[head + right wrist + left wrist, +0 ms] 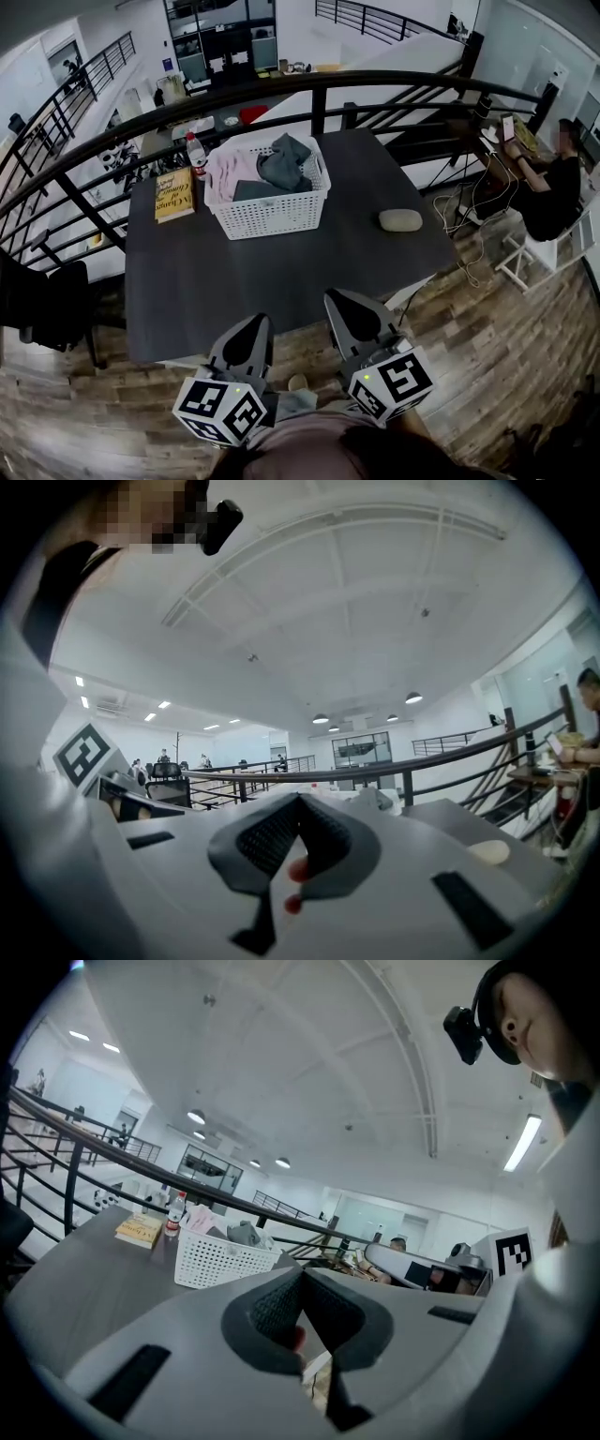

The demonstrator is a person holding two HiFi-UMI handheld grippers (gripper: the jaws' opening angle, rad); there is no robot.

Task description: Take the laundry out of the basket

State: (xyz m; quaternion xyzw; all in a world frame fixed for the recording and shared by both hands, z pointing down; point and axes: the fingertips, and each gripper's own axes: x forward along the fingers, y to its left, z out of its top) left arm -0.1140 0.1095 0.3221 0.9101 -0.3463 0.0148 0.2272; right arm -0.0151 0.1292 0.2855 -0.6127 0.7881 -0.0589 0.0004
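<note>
A white perforated laundry basket (268,212) stands at the far side of the dark table (281,272), filled with pink cloth (232,169) and grey clothes (286,159). The basket (223,1258) also shows in the left gripper view, ahead and to the left. My left gripper (253,323) and right gripper (339,300) hover side by side at the table's near edge, well short of the basket. Both are shut with nothing between the jaws; in each gripper view the pads (281,1305) (298,832) meet.
A yellow book (174,194) and a plastic bottle (195,153) sit left of the basket. A pale oval object (400,219) lies on the table's right side. A black railing (309,89) runs behind the table. A seated person (553,183) works at the far right.
</note>
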